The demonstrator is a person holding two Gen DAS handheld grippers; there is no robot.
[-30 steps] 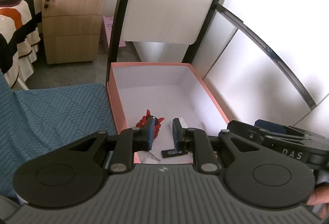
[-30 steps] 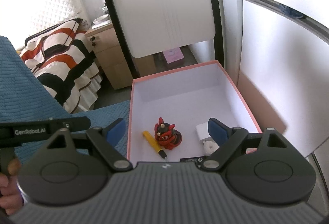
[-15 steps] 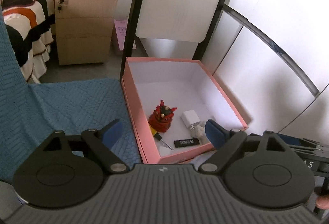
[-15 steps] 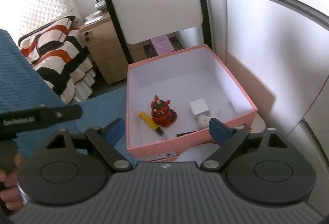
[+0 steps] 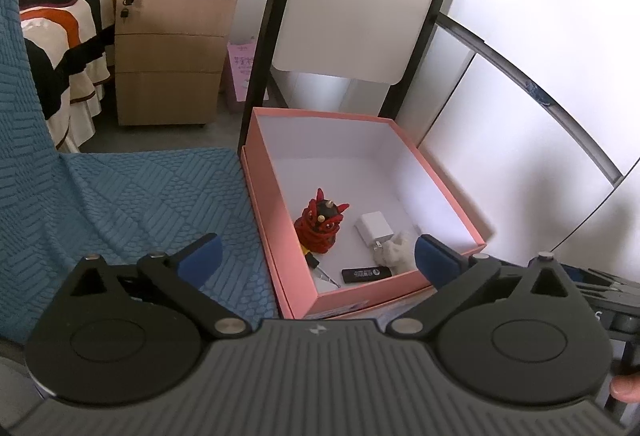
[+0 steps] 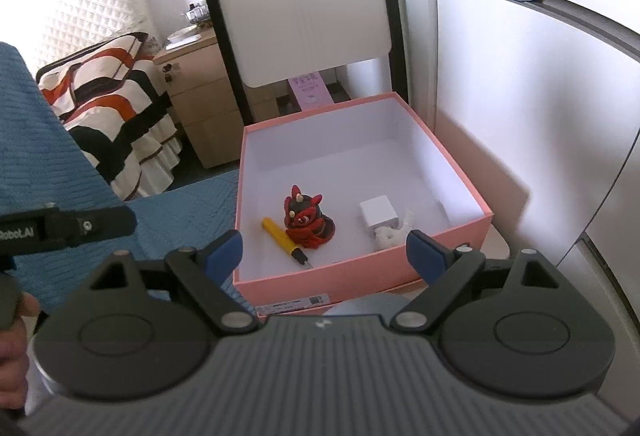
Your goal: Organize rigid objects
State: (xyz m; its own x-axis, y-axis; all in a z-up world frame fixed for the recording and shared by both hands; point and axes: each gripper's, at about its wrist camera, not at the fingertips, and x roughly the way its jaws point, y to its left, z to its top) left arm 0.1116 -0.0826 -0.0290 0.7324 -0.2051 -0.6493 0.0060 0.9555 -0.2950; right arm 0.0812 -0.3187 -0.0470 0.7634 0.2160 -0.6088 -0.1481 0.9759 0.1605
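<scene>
A second ago the left gripper (image 5: 316, 256) was closed low inside the pink box (image 5: 360, 294); now it has pulled back, jaws wide and empty, like the right gripper (image 6: 324, 250). The red figurine (image 6: 306, 222), screwdriver (image 6: 280, 238) and charger (image 6: 378, 214) lie inside, so sorting looks nearly done

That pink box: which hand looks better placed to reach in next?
Probably the right tongs: they open squarely over the pink box. The left tongs sit partly over the blue cloth.
</scene>
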